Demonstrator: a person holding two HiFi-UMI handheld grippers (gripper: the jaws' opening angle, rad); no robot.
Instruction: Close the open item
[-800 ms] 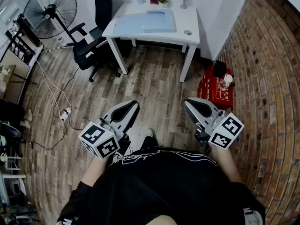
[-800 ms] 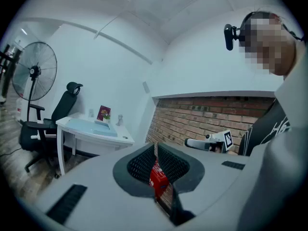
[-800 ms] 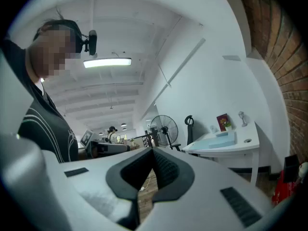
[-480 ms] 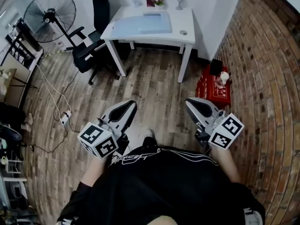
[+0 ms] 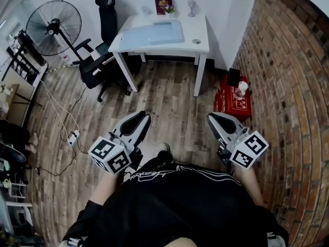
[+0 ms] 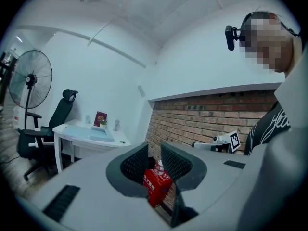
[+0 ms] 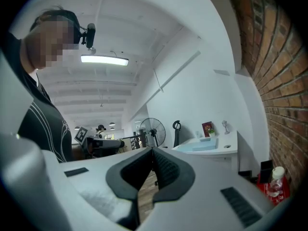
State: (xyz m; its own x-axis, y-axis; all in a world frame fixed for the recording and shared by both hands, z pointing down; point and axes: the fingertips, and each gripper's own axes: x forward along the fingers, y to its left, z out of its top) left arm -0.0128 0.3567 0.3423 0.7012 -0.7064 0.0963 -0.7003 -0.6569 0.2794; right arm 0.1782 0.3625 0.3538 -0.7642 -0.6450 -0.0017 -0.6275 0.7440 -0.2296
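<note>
1. Hard to make out: blue item (image 5: 154, 33) lying on desk (image 5: 199, 37), far centre. Flat, pale, rounded corners. Too small to tell what it is or whether it stands open.
2. Small things along the desk's far edge mostly blurred. Only a dark red frame (image 5: 163, 4) readable.
3. Cut off: racks at the left edge, only partly in the picture. Legs hidden under the black shirt (image 5: 180, 205) filling the near edge.
4. Materials: desk white, smooth, on thin legs. Floor (image 5: 169, 94) of worn wood planks. Brick wall (image 5: 290, 81) rough, reddish, along the right.
5. Round caged fan (image 5: 54, 20) far left, black chair (image 5: 100, 58) just left of the desk. White cable (image 5: 60, 115) trailing over the floor at left.
6. Red box (image 5: 232, 101) on the floor against the wall, right of the desk, with a clear bottle (image 5: 240, 89) on top.
7. Left gripper (image 5: 139, 120): grey shell, black ribbed pads, marker cube at the near end. Jaws a narrow gap apart, nothing between them. Only the far red box seen through the gap. Held near the torso, well apart from the desk.
8. Right gripper (image 5: 216, 120): same build. Pads pressed together, closed on nothing, touching nothing. Also near the torso, well apart from the blue item.
</note>
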